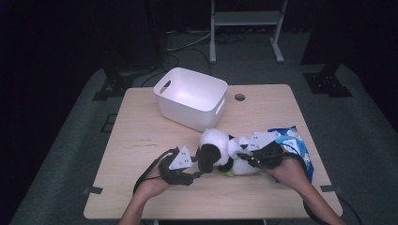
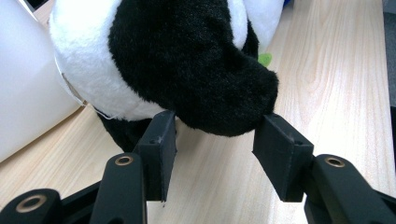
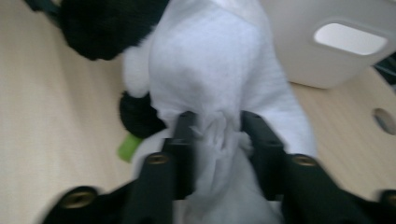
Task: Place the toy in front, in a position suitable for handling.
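Observation:
A black-and-white plush panda (image 1: 216, 143) lies on the wooden table (image 1: 141, 136), just in front of the white bin. My left gripper (image 1: 199, 166) reaches in from the left. Its jaw tips press on both sides of a black plush limb (image 2: 205, 79), so the left gripper (image 2: 215, 126) is shut on it. My right gripper (image 1: 243, 158) comes in from the right at the toy's white body (image 3: 210, 65). In the blurred right gripper view, the right gripper (image 3: 218, 123) stands open with a bunched fold of white plush loose between its jaws. A small green piece (image 3: 128, 147) peeks from under the toy.
A white plastic bin (image 1: 190, 96) with handle slots stands empty behind the panda, close to it. A blue printed packet (image 1: 293, 140) lies at the right under my right hand. A round hole (image 1: 240, 97) sits in the tabletop beyond the bin. Bare wood stretches to the left.

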Available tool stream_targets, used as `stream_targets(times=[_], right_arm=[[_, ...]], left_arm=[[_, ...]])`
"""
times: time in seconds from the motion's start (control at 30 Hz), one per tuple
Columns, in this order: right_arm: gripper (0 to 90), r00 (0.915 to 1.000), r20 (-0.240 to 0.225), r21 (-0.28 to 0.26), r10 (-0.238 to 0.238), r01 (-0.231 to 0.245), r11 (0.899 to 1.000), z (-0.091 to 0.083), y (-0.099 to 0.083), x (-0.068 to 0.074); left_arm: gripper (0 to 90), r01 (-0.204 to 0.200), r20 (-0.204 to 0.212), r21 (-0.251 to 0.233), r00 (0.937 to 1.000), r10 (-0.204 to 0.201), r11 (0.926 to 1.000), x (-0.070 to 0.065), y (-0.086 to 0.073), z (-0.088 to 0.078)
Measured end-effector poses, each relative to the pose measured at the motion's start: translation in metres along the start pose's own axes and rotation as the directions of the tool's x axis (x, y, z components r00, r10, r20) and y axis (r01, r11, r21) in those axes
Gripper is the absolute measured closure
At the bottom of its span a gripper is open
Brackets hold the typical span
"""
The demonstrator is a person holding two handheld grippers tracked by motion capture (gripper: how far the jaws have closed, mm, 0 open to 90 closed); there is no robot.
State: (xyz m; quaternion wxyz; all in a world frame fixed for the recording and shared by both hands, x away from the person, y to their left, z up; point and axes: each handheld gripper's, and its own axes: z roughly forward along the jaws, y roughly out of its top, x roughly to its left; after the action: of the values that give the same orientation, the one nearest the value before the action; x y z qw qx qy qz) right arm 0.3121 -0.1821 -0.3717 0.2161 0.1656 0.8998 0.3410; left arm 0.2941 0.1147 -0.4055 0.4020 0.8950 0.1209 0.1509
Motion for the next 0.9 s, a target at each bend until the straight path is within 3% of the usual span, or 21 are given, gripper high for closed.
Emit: stream_targets(times=[0.07, 0.27, 0.33, 0.5, 0.73, 0.9], right_arm=[[47.4, 0.9992, 0.035, 0.029, -0.018, 0.017, 0.999, 0.002, 0.002, 0.0], [40.6, 0.9997, -0.017, 0.049, 0.018, -0.017, 0.999, 0.005, 0.001, -0.004], [33.4, 0.9971, -0.058, 0.06, 0.048, -0.045, 0.997, 0.008, 0.0, -0.005], [23.0, 0.9975, -0.07, 0.126, 0.004, 0.004, 0.992, 0.012, 0.006, 0.002], [19.7, 0.9972, -0.025, 0.172, -0.07, 0.073, 0.982, 0.026, 0.001, 0.009], [30.3, 0.9965, 0.004, 0.146, -0.084, 0.082, 0.986, 0.033, -0.005, 0.007]], left_arm=[[47.6, -0.002, 0.003, 0.007, 1.0, 0.002, 1.0, 0.0, -0.001, 0.0], [47.5, -0.002, 0.001, 0.012, 1.0, 0.002, 0.9999, 0.0, -0.001, 0.002], [48.0, -0.002, 0.001, 0.01, 1.0, 0.002, 1.0, 0.0, -0.001, 0.002], [48.9, -0.006, 0.004, 0.005, 1.0, 0.006, 1.0, -0.001, 0.0, 0.001], [49.5, -0.002, 0.001, -0.01, 1.0, 0.002, 0.9999, -0.001, 0.002, 0.0], [48.4, 0.008, 0.0, -0.013, 1.0, -0.008, 0.9999, 0.0, 0.001, 0.0]])
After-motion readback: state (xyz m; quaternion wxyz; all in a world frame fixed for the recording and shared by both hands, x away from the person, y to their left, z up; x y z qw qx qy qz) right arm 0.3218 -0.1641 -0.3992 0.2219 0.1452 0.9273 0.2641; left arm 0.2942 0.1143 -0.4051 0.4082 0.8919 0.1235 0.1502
